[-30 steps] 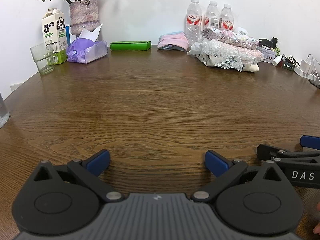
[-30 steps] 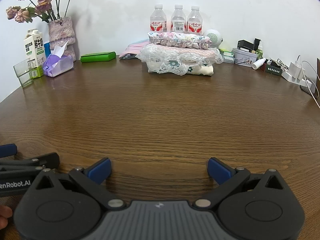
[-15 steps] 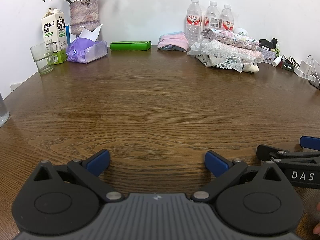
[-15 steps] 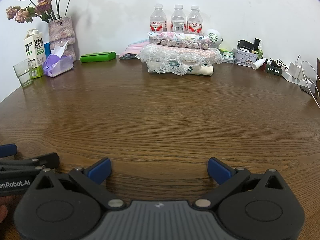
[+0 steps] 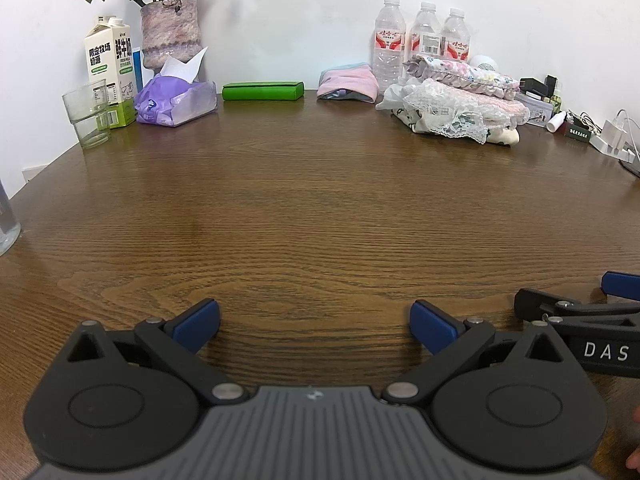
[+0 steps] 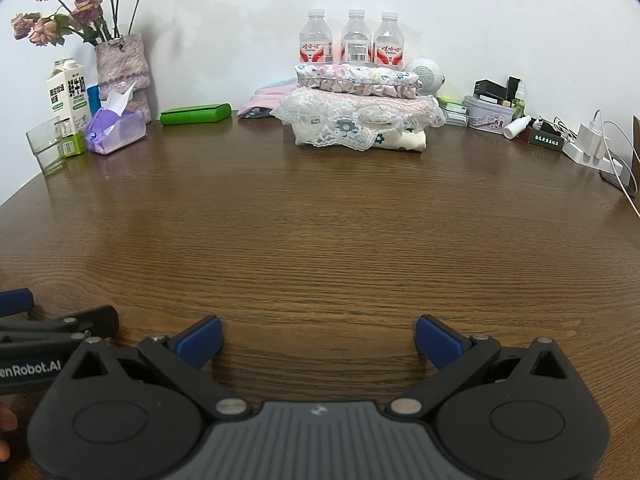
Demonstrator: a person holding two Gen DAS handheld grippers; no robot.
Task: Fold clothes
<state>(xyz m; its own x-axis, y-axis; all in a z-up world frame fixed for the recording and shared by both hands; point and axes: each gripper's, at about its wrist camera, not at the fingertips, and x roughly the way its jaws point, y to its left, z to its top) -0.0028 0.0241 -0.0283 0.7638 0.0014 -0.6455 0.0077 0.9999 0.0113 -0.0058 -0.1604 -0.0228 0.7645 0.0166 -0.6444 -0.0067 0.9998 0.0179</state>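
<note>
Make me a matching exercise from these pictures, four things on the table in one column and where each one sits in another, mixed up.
Things:
1. drinking glass
2. green case
3. water bottles
4. white charger

Places:
A. against the wall behind the stack of folded clothes
B. far right of the table, with cables
C. far left, in front of the milk carton
D. between the tissue pack and the pink cloth

Pairs: 1-C, 2-D, 3-A, 4-B
</note>
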